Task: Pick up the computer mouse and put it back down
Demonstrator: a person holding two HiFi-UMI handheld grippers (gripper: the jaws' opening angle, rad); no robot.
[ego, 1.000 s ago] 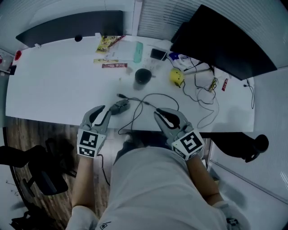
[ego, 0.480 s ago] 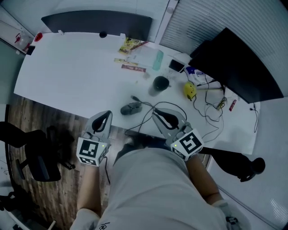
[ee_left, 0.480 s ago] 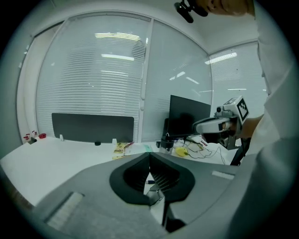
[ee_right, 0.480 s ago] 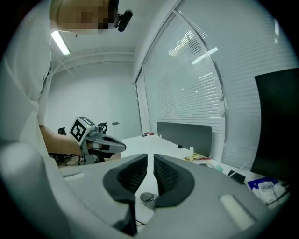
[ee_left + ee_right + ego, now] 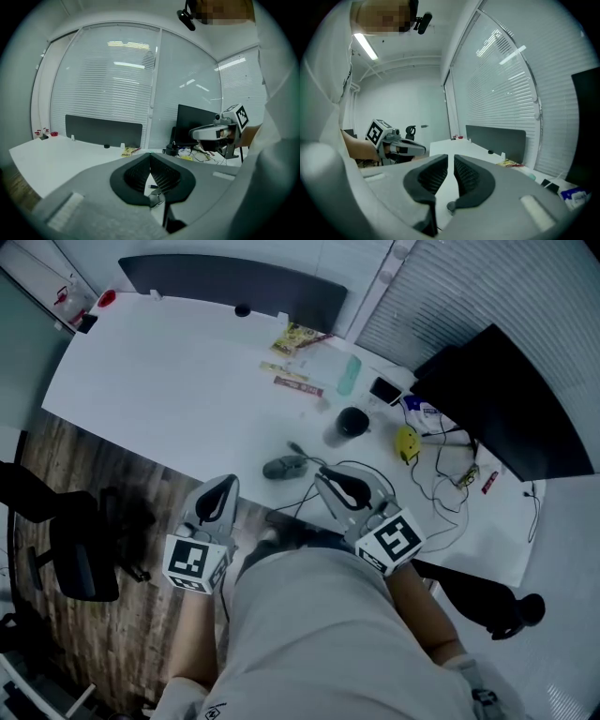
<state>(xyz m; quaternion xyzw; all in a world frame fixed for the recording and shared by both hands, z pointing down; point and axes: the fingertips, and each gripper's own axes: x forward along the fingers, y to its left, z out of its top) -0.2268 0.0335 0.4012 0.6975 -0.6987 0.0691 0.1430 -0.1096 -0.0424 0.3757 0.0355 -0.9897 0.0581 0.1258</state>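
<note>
Hovering at the near edge of the white desk (image 5: 141,399), my two grippers flank the computer mouse (image 5: 284,467) in the head view. The mouse lies flat on the desk and neither gripper touches it. My left gripper (image 5: 225,486) hangs near the mouse on its left and a little closer to me. My right gripper (image 5: 326,480) hangs just beside the mouse on its right. A black cup (image 5: 352,421) stands beyond the mouse to the right, with a yellow object (image 5: 407,442) and then a dark monitor (image 5: 497,399) farther out the same way. A dark divider panel (image 5: 234,292) runs along the desk edge far beyond the mouse.

Left gripper view: my left gripper (image 5: 150,157) has its ribbed pads pressed together at the tips, with nothing pinched between them. My right gripper (image 5: 213,133) shows off to the right in front of the monitor (image 5: 197,123), and the divider panel (image 5: 103,131) lines the far desk edge. I cannot make out the mouse for certain here.

Right gripper view: my right gripper (image 5: 451,161) shows a narrow slit between its pads, and only bare desk (image 5: 454,146) shows through it. My left gripper (image 5: 401,147) floats off to the left, and the divider panel (image 5: 494,136) stands ahead.
</note>
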